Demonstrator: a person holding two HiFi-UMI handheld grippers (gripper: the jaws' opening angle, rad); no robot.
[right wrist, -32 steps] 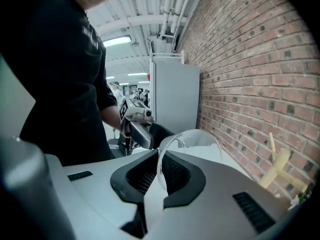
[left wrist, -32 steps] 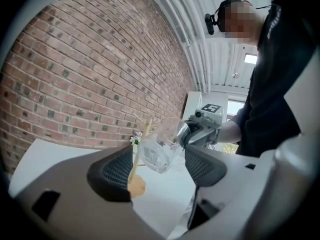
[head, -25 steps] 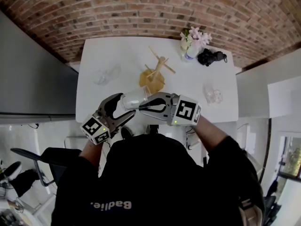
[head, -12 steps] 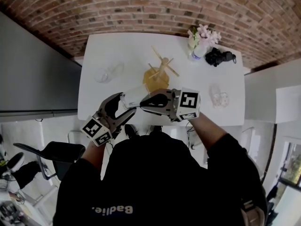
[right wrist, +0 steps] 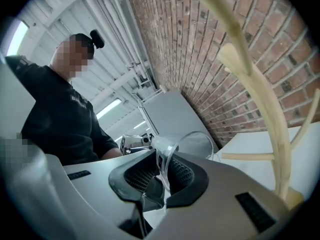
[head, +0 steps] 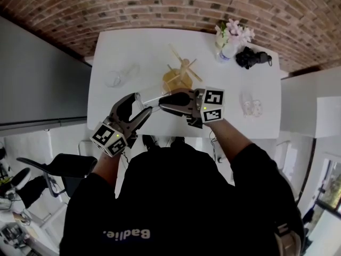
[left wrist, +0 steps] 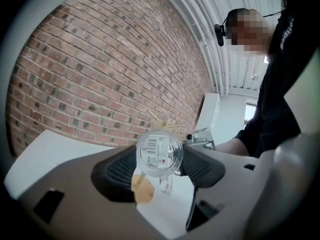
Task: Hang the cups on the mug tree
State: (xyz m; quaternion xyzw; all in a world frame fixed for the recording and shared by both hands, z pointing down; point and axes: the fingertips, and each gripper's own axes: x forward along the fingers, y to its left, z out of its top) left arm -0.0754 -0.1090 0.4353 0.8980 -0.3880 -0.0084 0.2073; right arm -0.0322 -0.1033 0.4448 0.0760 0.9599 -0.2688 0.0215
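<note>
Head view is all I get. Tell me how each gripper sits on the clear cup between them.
Observer: Left gripper has the cup base-on between its pads, both touching its sides; those jaws have just been closing.
Operator: Now the right one.
Observer: Right gripper has the cup's thin rim wall between its pads. Its jaws have just been opening; whether they press on it I cannot tell.
Operator: Give me the handle.
Observer: The handle hangs below the cup in the left gripper view.
</note>
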